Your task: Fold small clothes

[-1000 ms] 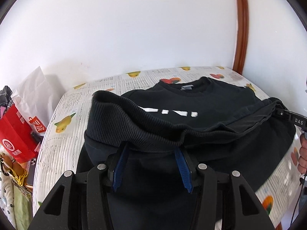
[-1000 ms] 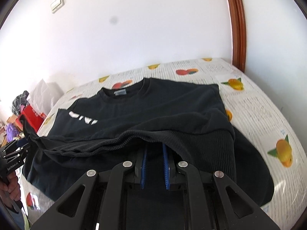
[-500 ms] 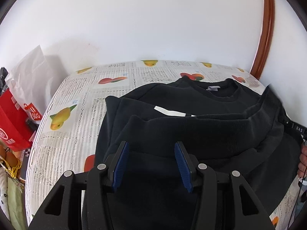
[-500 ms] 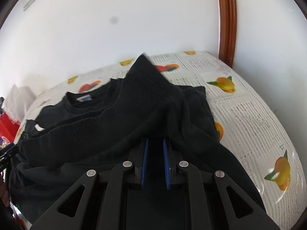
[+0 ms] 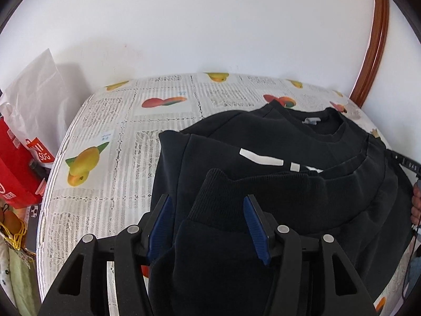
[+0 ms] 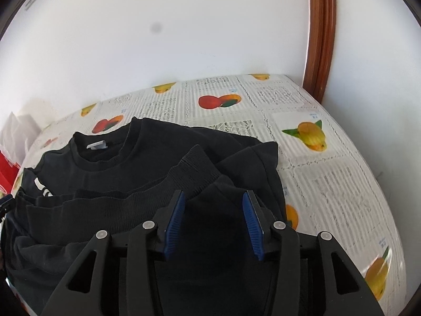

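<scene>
On the bed covered by a white newsprint-and-fruit patterned sheet (image 5: 123, 163) we find the black long-sleeved cotton sweatshirt (image 5: 284, 142), lying with its neckline toward the far white wall (image 5: 210, 26) and its lower half turned up over the chest. White chest lettering (image 5: 263, 159) is largely covered by the folded ribbed hem; we cannot read it.

We note the left gripper (image 5: 208, 220) with its blue-padded jaws standing apart, having just been opening. Ribbed hem cloth lies between them, but neither pad presses on it, so we record no grip. We note the right gripper (image 6: 214, 220) likewise with jaws spread, having just been opening from a near-closed setting; dark cloth lies between and beneath them, and the pads stand clear of it. Black fabric against black gripper frames makes the near edge of the garment hard to trace in both views.

At the right border of the left wrist view part of a hand (image 5: 415, 206) is cut off by the lens rim. At the left border, a red printed paper bag (image 5: 18, 168) and a white plastic bag (image 5: 36, 97) are only partly visible. A brown wooden door frame (image 6: 321, 34) runs out of view at the top.
</scene>
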The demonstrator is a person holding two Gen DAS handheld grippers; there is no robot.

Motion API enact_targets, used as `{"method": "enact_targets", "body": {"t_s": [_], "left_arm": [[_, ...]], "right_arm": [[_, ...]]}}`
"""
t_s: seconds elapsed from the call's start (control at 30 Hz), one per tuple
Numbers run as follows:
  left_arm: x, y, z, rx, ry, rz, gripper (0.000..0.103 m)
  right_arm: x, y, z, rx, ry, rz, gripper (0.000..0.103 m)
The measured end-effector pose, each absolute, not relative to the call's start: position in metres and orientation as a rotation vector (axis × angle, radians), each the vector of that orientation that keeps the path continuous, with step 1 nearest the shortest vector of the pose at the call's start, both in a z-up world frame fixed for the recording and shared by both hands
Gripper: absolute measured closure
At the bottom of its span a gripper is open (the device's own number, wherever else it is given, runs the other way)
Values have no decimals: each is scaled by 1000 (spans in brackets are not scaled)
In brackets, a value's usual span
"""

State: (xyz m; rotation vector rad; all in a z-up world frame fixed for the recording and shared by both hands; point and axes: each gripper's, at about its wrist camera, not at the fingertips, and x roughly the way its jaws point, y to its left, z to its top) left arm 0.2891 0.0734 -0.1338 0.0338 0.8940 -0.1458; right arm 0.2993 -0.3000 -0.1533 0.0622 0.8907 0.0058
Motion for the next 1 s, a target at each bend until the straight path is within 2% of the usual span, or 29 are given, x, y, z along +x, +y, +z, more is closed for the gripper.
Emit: {"method": "enact_targets", "body": {"t_s": [0.07,0.13,0.27,0.37,0.4,0.73,1.0], "left_arm": [[291,74,-138,36,906,-149,50],[291,74,-141,30,916,-154,54],[285,70,-139,54,911,-144,70],[278,72,-133,69,896,-122,87],[277,74,-130,62,889,-124,89],[278,83,-84,-34,765,-120,91],[310,74,-85,-48,744,-107,91]], "right_arm": [[304,-299,-155,46,892,1,58],[309,-298,-158,32,915,-8,58],[315,-293,-166,-3,945,-2,59],[314,-290,-166,-30,944,-14,79],[314,-289,-165,-44,937,-30,85],[291,-307,-119,54,764,11,90],[297,-323,-100,127,688,9,90]]}}
